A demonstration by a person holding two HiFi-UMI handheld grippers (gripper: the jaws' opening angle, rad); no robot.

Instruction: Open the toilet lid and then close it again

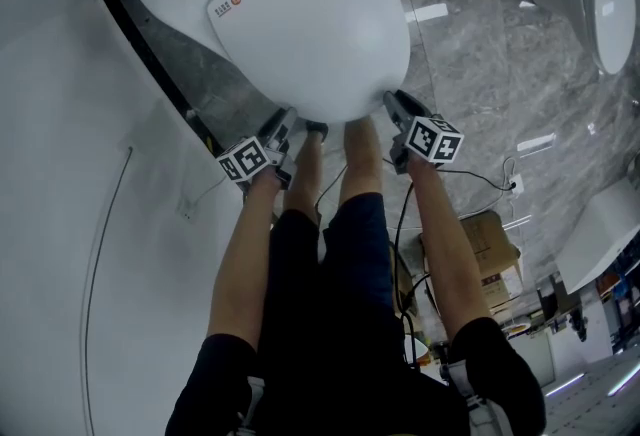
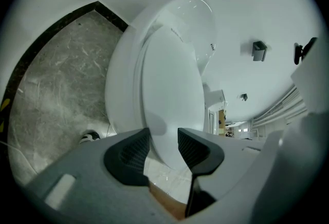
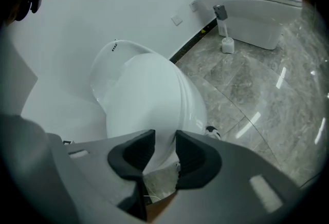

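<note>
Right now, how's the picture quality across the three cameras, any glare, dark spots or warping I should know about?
Head view: the toilet lid is nearly washed out, light streaks glare off the marble floor, the foreground is dark. Left gripper view: fisheye bowing, black corners. Right gripper view: same warping, streaky glare on the marble floor.

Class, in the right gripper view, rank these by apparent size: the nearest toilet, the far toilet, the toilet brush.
1. nearest toilet
2. far toilet
3. toilet brush
Nearness enlarges the first, so the toilets' true sizes may match.
</note>
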